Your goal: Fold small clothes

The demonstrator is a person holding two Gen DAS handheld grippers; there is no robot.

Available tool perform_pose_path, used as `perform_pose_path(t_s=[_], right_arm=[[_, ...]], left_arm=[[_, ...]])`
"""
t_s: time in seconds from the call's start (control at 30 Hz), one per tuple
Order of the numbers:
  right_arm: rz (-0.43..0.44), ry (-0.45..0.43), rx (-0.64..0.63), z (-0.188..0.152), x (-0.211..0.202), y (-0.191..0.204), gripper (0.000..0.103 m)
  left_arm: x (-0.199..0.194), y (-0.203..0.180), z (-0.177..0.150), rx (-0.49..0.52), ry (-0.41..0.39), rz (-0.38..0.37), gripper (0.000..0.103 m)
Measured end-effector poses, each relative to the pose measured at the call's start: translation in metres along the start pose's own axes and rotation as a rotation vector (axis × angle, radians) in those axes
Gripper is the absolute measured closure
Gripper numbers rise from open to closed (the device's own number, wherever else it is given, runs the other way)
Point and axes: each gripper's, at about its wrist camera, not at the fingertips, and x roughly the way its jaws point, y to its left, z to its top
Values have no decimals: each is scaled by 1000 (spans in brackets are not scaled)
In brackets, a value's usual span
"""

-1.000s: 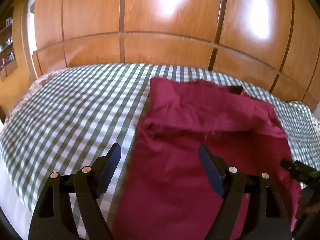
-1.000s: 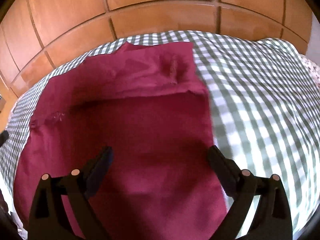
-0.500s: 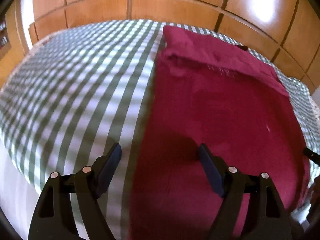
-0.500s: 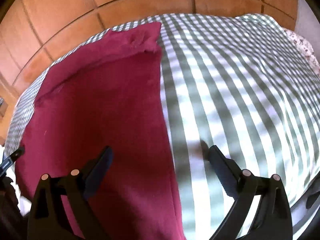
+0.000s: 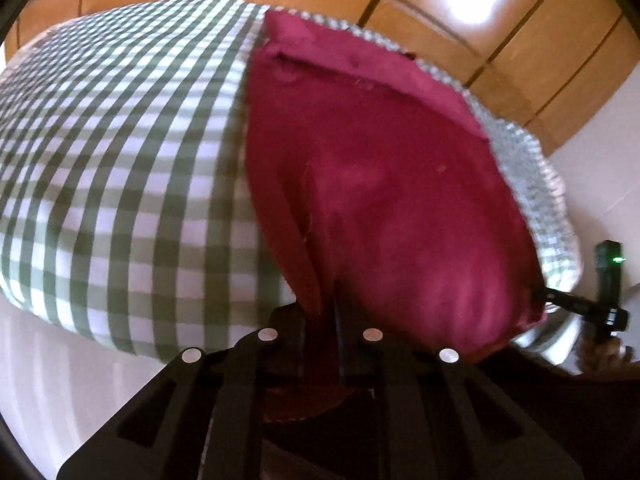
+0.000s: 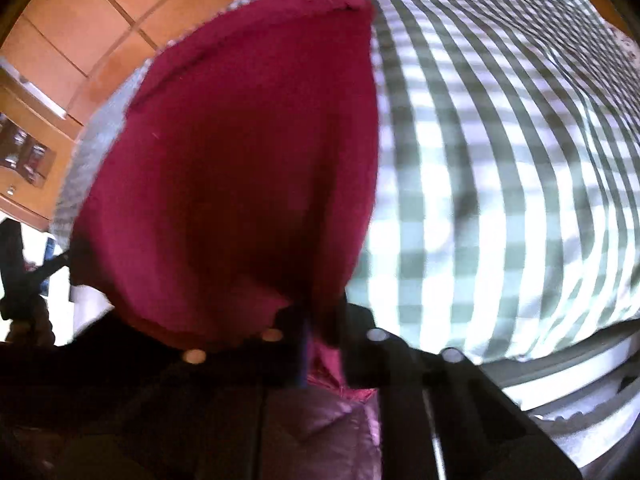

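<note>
Dark-red garment [image 5: 384, 184] — flat on the checked bedspread [image 5: 120, 168], far edge folded over.

We see two fisheye views, each steeply down along own jaws, very close to near edge of bed [image 5: 100, 208].

Left wrist view: we look from near left corner of red cloth [image 5: 392, 200], cloth running away toward wooden wardrobe [image 5: 500, 40]; right gripper [image 5: 576, 304] peeks in at right edge.

Right wrist view: we look from near right corner of red cloth [image 6: 240, 152], checked bed to right; left gripper [image 6: 40, 272] shows at left edge.

Both views share cloth, bed, wardrobe.
</note>
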Motion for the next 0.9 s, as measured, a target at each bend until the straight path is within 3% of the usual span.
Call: perform_pose_path(t_s=[0.17, 0.33, 0.53, 0.6, 0.63, 0.67, 0.7, 0.77, 0.9], right_arm=[[105, -112, 45, 39, -14, 3, 94], [129, -209, 131, 90, -14, -11, 94], [90, -231, 200, 146, 11, -28, 93], [118, -235, 233, 162, 16, -33, 74], [147, -250, 257, 164, 14, -38, 51], [150, -272, 272, 164, 10, -40, 31], [146, -296, 279, 164, 5, -40, 19], [168, -311, 273, 158, -4, -44, 15], [111, -281, 232, 119, -14, -50, 13]], left_arm=[[-14, 4, 37, -79, -51, -155, 94], [-1, 12, 80, -150, -69, -215, 94], [34, 24, 137, -219, -76, -149, 93], [44, 31, 156, -256, -99, -76, 82], [45, 33, 161, -270, -107, -65, 67], [43, 36, 165, -285, -128, -54, 45], [39, 41, 167, -292, -154, -45, 38], [28, 45, 164, -272, -205, -31, 34], [26, 53, 137, -195, -178, -35, 34]])
